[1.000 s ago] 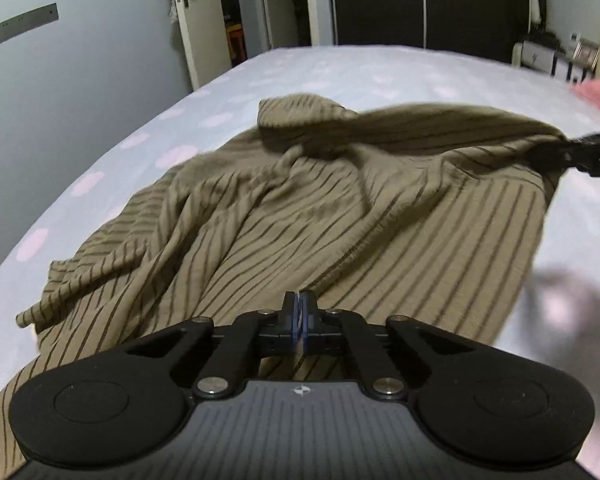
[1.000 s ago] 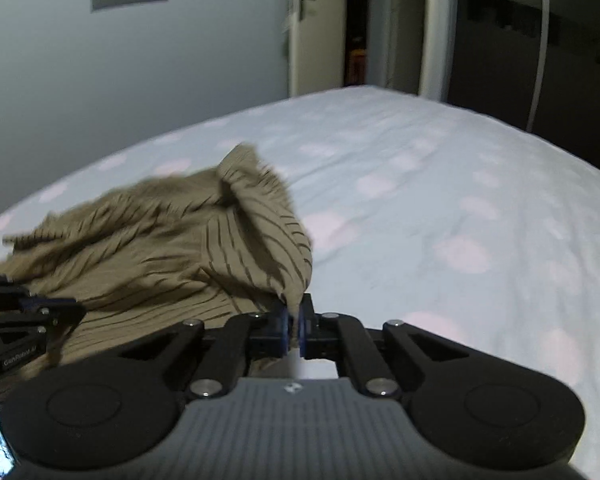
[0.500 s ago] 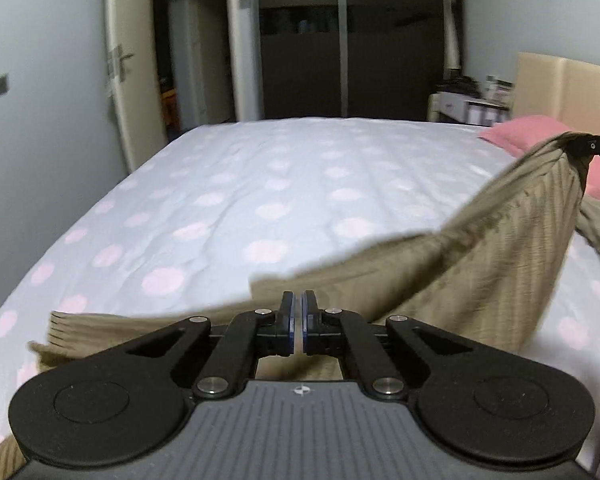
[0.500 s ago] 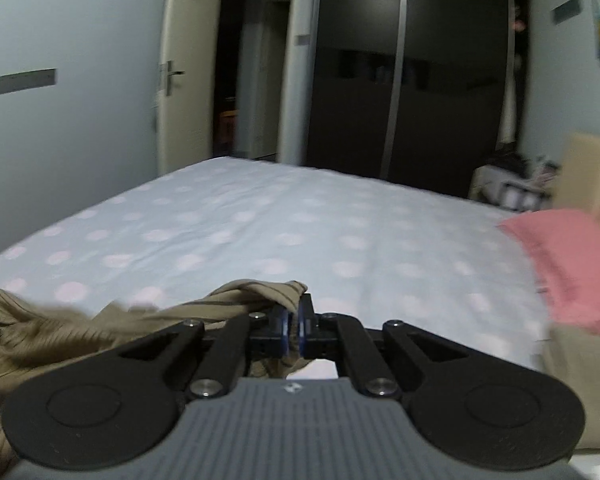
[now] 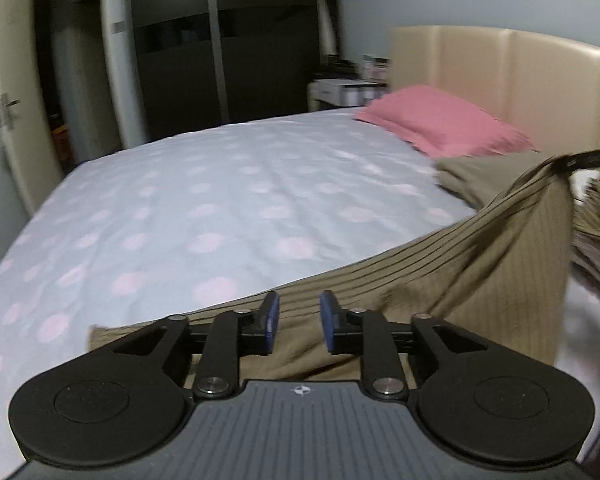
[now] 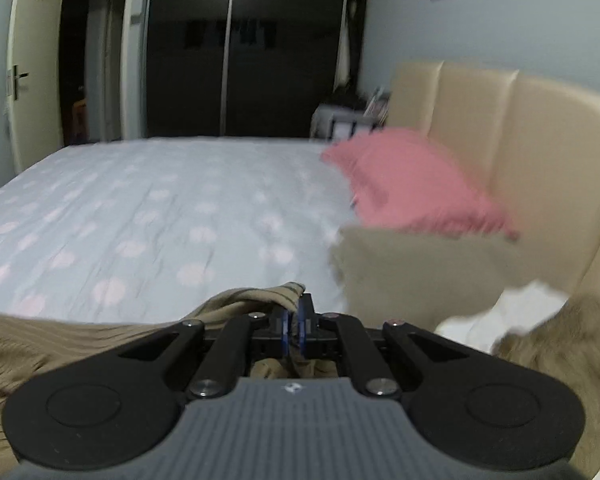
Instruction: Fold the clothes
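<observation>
A bed (image 5: 204,208) with a pale sheet dotted in pink fills most of both wrist views. A padded beige headboard (image 5: 500,80) stands at its right end, and a pink pillow (image 5: 440,124) lies against it.

The left gripper (image 5: 299,320) has its jaws opening, the blue pads parted with a clear gap. An olive striped top (image 5: 440,276) lies just beyond and beneath the fingertips, but the pads do not press on it. From there the cloth rises in a taut slope toward the upper right, where the dark tip of the right gripper (image 5: 580,159) holds its far corner up above the bed.

In the right wrist view, the right gripper (image 6: 294,326) is pressed together, pinching a bunched edge of the top (image 6: 256,300). The rest of the cloth trails off to the left, low over the sheet (image 6: 140,216).

Beside the pillow (image 6: 412,184) lies a folded olive garment (image 6: 412,272), near the headboard (image 6: 540,160). Closer in, at the right, are a white cloth (image 6: 512,312) and a tan fuzzy piece (image 6: 560,352), both blurred.

Behind the bed stand a dark wardrobe (image 6: 240,60) with sliding doors and, to the left, an open doorway with a cream door (image 5: 8,100). A small cluttered nightstand (image 5: 344,88) sits between the wardrobe and the headboard.
</observation>
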The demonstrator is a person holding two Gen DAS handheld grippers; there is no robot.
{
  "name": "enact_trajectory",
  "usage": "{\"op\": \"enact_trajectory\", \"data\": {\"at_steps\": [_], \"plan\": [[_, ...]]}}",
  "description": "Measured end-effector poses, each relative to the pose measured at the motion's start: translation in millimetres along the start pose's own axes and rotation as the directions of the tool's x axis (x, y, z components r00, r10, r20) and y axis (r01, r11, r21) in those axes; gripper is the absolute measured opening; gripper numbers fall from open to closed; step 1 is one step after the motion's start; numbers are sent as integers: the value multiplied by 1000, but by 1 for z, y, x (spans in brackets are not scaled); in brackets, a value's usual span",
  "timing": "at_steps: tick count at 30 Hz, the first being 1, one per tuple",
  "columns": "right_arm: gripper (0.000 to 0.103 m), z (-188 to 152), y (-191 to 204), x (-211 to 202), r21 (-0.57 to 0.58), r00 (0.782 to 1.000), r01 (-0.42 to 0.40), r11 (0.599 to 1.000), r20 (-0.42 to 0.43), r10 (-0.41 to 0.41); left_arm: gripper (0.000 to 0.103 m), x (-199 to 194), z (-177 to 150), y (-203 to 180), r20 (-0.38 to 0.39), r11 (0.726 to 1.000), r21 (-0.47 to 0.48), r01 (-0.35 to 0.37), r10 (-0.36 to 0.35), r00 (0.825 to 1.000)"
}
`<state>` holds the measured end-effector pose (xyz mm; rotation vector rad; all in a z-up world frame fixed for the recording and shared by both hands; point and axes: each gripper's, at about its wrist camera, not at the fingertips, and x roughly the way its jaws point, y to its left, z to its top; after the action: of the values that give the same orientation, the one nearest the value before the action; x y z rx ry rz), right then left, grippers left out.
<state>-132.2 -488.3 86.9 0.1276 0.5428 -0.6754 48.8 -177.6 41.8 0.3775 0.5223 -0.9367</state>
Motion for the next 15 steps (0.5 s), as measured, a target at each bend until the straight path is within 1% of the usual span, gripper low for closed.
{"op": "enact_trajectory", "data": {"at_steps": [2,4,6,8,12,15], "plan": [[6,-12,8,2,-19,998,-51,999,-21,51,32,4,4,-18,1,999,13,42,-42,999],[6,-25,18,-4,-50,992,-122,991,-38,120,35,8,5,-32,-10,996,4,95,-95,995],[6,-36,30,-7,-84,981,-192,978,-58,187,35,11,5,-45,-24,989,-10,149,-149,988],[6,-50,44,-12,-129,964,-261,957,-81,253,35,18,5,-57,-47,978,-23,205,-206,977],[7,-90,69,-20,-196,931,-359,912,-137,337,35,30,-3,-75,-100,953,-56,297,-301,948],[7,-116,88,-21,-212,896,-430,878,-214,388,35,43,-15,-84,-153,935,-91,343,-353,923]]}}
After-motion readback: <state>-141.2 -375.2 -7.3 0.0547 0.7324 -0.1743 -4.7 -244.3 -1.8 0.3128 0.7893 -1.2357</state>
